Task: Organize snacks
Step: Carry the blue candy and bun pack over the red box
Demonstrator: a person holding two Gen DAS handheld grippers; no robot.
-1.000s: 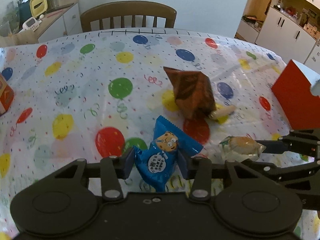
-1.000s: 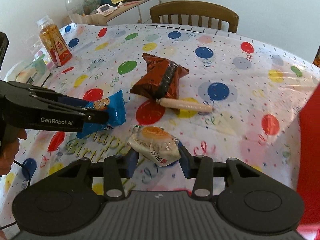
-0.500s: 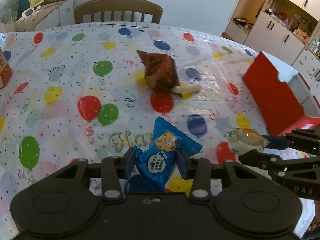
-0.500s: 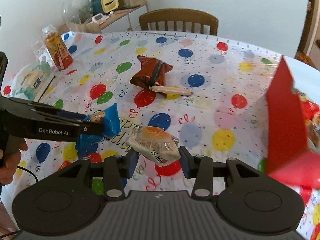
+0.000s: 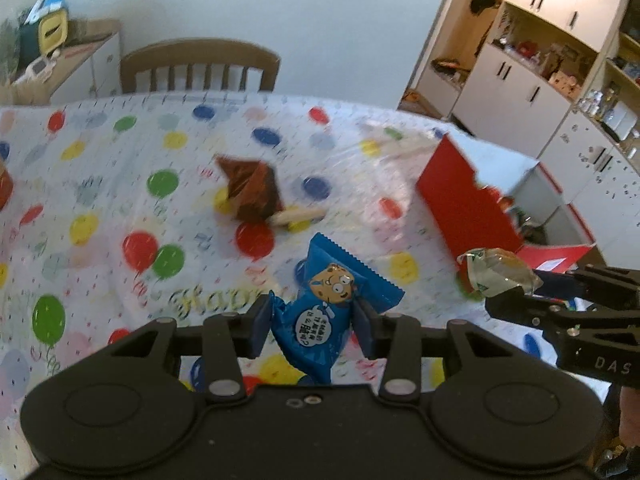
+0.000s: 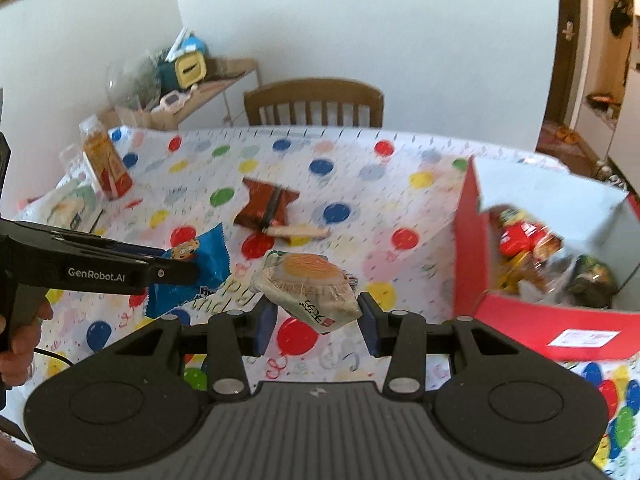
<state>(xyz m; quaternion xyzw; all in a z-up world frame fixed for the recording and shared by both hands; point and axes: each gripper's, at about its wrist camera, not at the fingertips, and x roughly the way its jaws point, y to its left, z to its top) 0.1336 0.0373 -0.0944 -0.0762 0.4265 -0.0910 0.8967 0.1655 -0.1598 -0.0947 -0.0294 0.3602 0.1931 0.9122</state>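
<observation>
A: Log entry. Your left gripper (image 5: 313,327) has its fingers clamped on the blue packet (image 5: 325,312); your right gripper (image 6: 316,320) has its fingers closed on the clear-wrapped cake (image 6: 306,286). Both snacks hang in the air, clear of the tabletop (image 5: 120,200).

B: What differs from a second ago?

A: Then both grippers sat low over the cloth with the snacks just picked. Now you have lifted and swung right. The red box (image 6: 516,272) was a sliver at the edge of the right view; it now fills the right side, its open top showing several snacks inside. In the left view the box (image 5: 464,208) has also come closer.

B: Meaning for the task?

A: My reading: the pick is done for both items and you are mid-carry to the box. The cake is nearer to it; the packet trails on the left.

B: What remains out?

A: The brown packet (image 6: 267,208) and the stick (image 6: 298,233) touching it stay mid-tabletop, unmoved. A juice bottle (image 6: 105,160) stands at the far left edge.

B: Caution?

A: Both views are blurred by motion. The cake wrapper looks slippery and tilts in the grip, so I judge a slower approach over the box wall is wise.
</observation>
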